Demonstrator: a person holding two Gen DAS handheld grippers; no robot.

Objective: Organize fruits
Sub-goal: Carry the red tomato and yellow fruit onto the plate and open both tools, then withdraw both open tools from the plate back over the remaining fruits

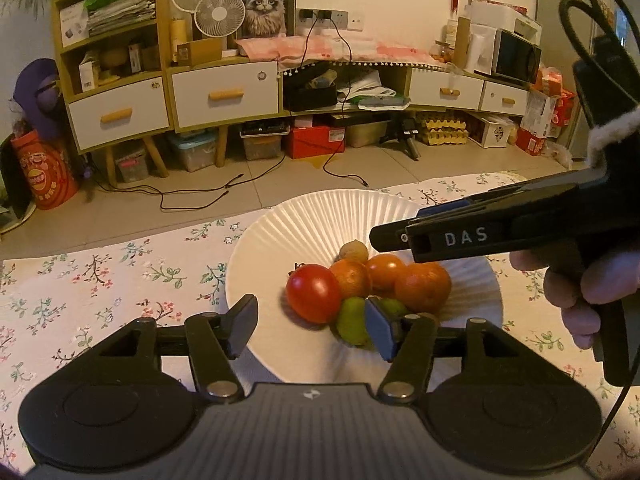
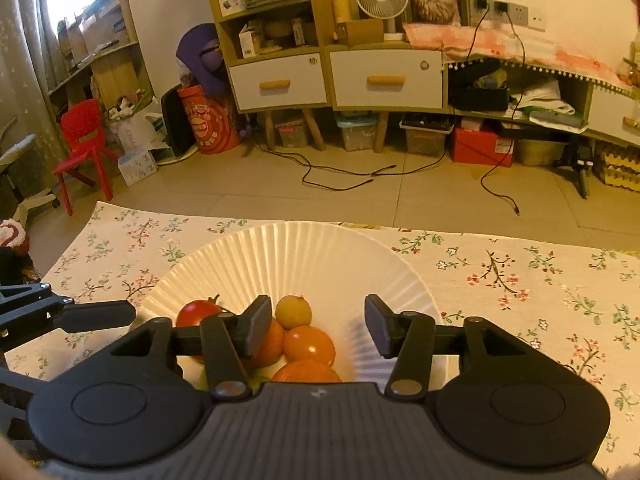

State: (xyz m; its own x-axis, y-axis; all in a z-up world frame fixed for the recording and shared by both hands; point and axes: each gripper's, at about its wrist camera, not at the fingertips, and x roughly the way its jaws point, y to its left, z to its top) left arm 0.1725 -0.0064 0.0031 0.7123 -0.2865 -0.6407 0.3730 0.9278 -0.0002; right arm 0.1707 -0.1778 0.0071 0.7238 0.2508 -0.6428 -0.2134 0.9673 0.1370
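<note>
A white fluted plate (image 1: 304, 216) is being seen on the surface (image 1: 100, 280), which is being covered by a floral cloth. The fruits are being kept piled at the plate's centre, touching one another: a red tomato (image 1: 314, 293) at the left of the pile in the left wrist view, three oranges (image 1: 423, 286) beside it, a small yellowish fruit (image 1: 353, 251) at the far side, and a green fruit (image 1: 352, 320) at the near edge of the pile.

The left claw (image 1: 312, 326) is being held over the near part of the plate with its jaws standing moderately apart. Nothing is being gripped; the tomato and the green fruit are being framed in the gap, the green fruit being partly hidden by the right-hand finger (image 1: 380, 330). Whether that finger is touching the green fruit cannot be told.

The right claw (image 2: 318, 326) is being held over the same plate (image 2: 280, 256), its jaws also moderately apart, nothing being pinched. An orange (image 2: 309, 345) and the yellowish fruit (image 2: 294, 311) are being shown between the fingers, lying in the plate below them. The tomato (image 2: 196, 314) is being partly hidden behind the left-hand finger.

In the left wrist view the right claw (image 1: 384, 236) is being seen from the side, above the oranges, with a hand (image 1: 592, 284) being wrapped round its handle. Cabinets and a tiled floor are being seen behind.
</note>
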